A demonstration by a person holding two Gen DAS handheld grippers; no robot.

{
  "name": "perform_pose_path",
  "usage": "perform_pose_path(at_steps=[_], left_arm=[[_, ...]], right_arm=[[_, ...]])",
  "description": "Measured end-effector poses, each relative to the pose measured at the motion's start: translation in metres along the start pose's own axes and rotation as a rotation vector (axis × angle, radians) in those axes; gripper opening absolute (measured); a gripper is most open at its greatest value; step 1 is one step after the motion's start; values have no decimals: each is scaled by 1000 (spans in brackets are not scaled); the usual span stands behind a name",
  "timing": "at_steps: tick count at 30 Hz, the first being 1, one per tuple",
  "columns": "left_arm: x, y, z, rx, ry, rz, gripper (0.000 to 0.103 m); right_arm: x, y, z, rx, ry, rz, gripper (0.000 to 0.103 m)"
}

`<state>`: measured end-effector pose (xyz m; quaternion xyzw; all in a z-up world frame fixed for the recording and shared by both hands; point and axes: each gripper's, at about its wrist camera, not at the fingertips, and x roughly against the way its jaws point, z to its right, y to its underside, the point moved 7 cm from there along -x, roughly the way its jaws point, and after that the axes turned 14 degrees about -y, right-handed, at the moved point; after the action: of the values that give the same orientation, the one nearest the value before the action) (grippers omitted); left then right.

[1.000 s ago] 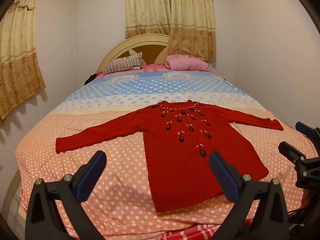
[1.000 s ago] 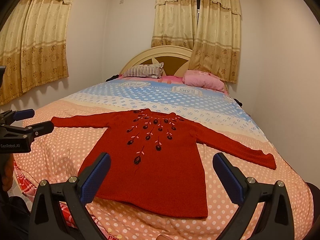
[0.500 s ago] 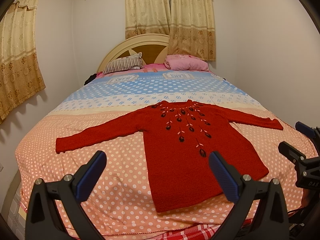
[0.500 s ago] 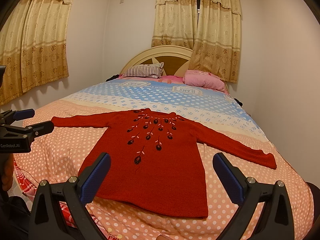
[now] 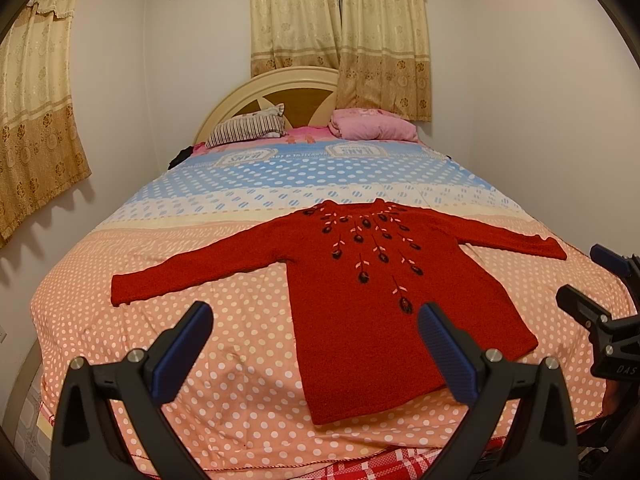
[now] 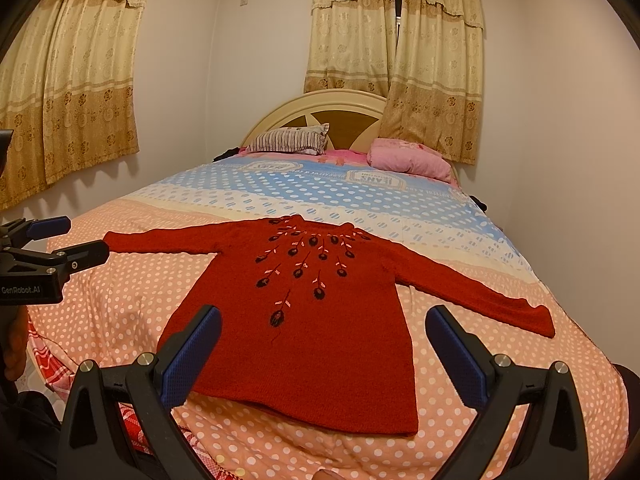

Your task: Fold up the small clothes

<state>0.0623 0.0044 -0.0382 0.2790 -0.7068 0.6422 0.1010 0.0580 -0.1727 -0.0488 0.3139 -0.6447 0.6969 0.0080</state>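
Note:
A red knitted sweater (image 5: 372, 292) with dark embroidered flowers lies flat, face up, on the bed, sleeves spread wide and hem toward me. It also shows in the right wrist view (image 6: 316, 320). My left gripper (image 5: 316, 344) is open and empty, held above the bed's near edge in front of the sweater's left hem. My right gripper (image 6: 324, 344) is open and empty, above the hem's middle. Each gripper shows at the edge of the other's view: the right gripper (image 5: 592, 284) and the left gripper (image 6: 72, 236).
The bed has a polka-dot cover (image 5: 224, 344), pink near me and blue farther back. A striped pillow (image 5: 248, 132) and a pink pillow (image 5: 372, 128) lie by the headboard (image 5: 280, 88). Walls stand close on both sides, with curtains (image 6: 72, 80).

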Motion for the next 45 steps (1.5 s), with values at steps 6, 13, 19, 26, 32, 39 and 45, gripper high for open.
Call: perform_pose_path(at_steps=[6,13,19,26,32,39,45], left_arm=[[0,0,0,-1,2,-2,103],[-1,1,0,0,1,-1,103],[-5,4,0,-3,13,-17,103],[-30,14,6,-30,28,-52,103],[-67,22,14,-43,16,-110,103],[-109,16,32,-35,32,-151,103],[-139,6,55,-42,57,-174,103]], right_arm=[[-1,0,1,0,-1,-1,102],[-3,1,-1,-3,-12,-10,102],[-7,3,2,-4,-16,-20,102],[-22,12,29,-54,-8,-50,102],[-43,29,67,-129,3,-98,102],[-62,50,130,-250,60,-135,102],[-71,67,190,-359,129,-158,102]])
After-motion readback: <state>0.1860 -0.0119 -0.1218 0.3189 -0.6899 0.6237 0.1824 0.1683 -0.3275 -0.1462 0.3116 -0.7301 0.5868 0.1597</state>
